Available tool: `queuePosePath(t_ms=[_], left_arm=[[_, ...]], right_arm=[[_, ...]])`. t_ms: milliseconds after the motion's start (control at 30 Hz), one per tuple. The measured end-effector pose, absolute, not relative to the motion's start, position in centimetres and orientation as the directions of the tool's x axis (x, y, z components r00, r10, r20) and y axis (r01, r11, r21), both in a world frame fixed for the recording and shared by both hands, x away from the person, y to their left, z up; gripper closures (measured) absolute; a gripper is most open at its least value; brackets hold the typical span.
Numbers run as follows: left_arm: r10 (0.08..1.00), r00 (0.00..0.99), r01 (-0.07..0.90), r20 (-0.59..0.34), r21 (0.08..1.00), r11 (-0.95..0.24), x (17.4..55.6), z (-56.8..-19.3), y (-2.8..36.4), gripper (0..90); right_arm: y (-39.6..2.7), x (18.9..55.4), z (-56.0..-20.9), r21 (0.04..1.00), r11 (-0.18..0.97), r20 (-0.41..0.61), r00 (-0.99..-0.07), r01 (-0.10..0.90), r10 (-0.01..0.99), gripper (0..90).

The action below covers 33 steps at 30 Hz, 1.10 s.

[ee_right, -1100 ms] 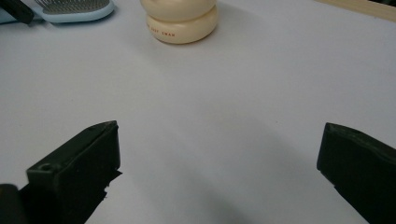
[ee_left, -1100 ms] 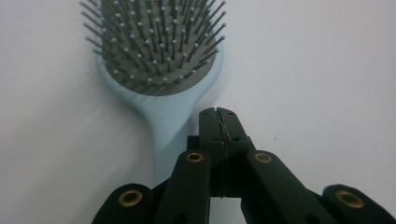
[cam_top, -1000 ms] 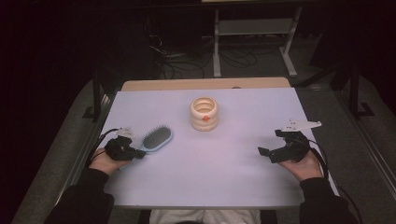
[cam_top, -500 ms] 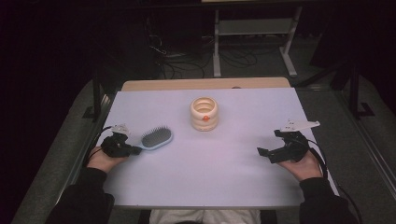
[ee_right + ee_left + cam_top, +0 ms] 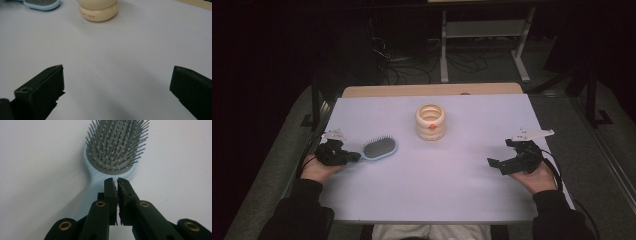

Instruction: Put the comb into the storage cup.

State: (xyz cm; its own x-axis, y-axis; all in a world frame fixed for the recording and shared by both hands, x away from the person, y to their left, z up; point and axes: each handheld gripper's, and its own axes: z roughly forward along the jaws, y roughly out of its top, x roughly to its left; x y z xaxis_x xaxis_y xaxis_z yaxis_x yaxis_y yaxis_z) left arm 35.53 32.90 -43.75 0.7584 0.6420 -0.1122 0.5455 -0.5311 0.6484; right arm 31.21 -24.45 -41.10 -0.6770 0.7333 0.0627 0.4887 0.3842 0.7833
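Pinching the hairbrush [image 5: 117, 147] handle thinly, the left gripper [image 5: 343, 156] at 9 o'clock risks it twisting; right gripper [image 5: 504, 161] gapes empty at 3.

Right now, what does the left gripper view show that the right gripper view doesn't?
Left gripper view alone: the left tongs shut over the hairbrush's pale blue handle, with the grey bristles seen up close. Right gripper view alone: the right tongs wide open over bare table, and the cream ringed container. Both share the hairbrush and the pale tabletop.
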Motion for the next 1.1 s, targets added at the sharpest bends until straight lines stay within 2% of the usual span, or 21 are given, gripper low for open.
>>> queuePosePath(t_ms=[33,133,200,267,300,333,367,467,500,600,1100], left_arm=[[0.636,0.765,0.536,-0.108,0.653,-0.535,35.5,-43.5,33.0,82.5],[0.643,0.758,0.524,-0.108,0.687,-0.504,35.4,-42.4,33.2,71.5],[0.634,0.763,0.520,-0.126,0.703,-0.486,35.4,-41.8,33.4,67.8],[0.620,0.778,0.494,-0.101,0.708,-0.504,35.5,-41.1,33.5,65.3],[0.606,0.790,0.477,-0.092,0.713,-0.514,35.6,-40.7,33.5,62.5],[0.592,0.800,0.467,-0.092,0.716,-0.520,35.7,-40.3,33.5,55.6],[0.578,0.811,0.460,-0.093,0.712,-0.531,35.8,-39.9,33.4,55.6],[0.546,0.834,0.432,-0.081,0.712,-0.554,36.1,-38.7,33.2,47.5],[0.543,0.836,0.427,-0.079,0.716,-0.553,36.2,-38.3,33.1,41.5],[0.514,0.856,0.396,-0.059,0.715,-0.576,36.4,-37.6,32.7,39.4],[0.494,0.869,0.381,-0.020,0.664,-0.644,37.2,-37.7,31.7,7.0]], right_arm=[[-24.5,31.2,-41.1,0.783,0.384,0.063,-0.677,0.489,0.733,0.0],[-24.4,31.2,-41.1,0.781,0.385,0.065,-0.677,0.492,0.734,0.0],[-24.4,31.3,-41.1,0.776,0.386,0.069,-0.675,0.499,0.735,0.0],[-24.4,31.3,-41.2,0.775,0.387,0.069,-0.676,0.500,0.734,0.0],[-24.4,31.3,-41.2,0.774,0.387,0.069,-0.675,0.501,0.735,0.0],[-24.4,31.3,-41.2,0.773,0.388,0.070,-0.675,0.502,0.735,0.0],[-24.4,31.3,-41.2,0.773,0.388,0.070,-0.675,0.502,0.735,0.0],[-24.4,31.3,-41.2,0.768,0.392,0.068,-0.673,0.507,0.736,0.0],[-24.4,31.3,-41.3,0.767,0.394,0.067,-0.674,0.507,0.736,0.0],[-24.4,31.3,-41.2,0.768,0.393,0.068,-0.674,0.506,0.736,0.0],[-24.5,31.3,-41.2,0.771,0.386,0.073,-0.673,0.506,0.736,0.0]])
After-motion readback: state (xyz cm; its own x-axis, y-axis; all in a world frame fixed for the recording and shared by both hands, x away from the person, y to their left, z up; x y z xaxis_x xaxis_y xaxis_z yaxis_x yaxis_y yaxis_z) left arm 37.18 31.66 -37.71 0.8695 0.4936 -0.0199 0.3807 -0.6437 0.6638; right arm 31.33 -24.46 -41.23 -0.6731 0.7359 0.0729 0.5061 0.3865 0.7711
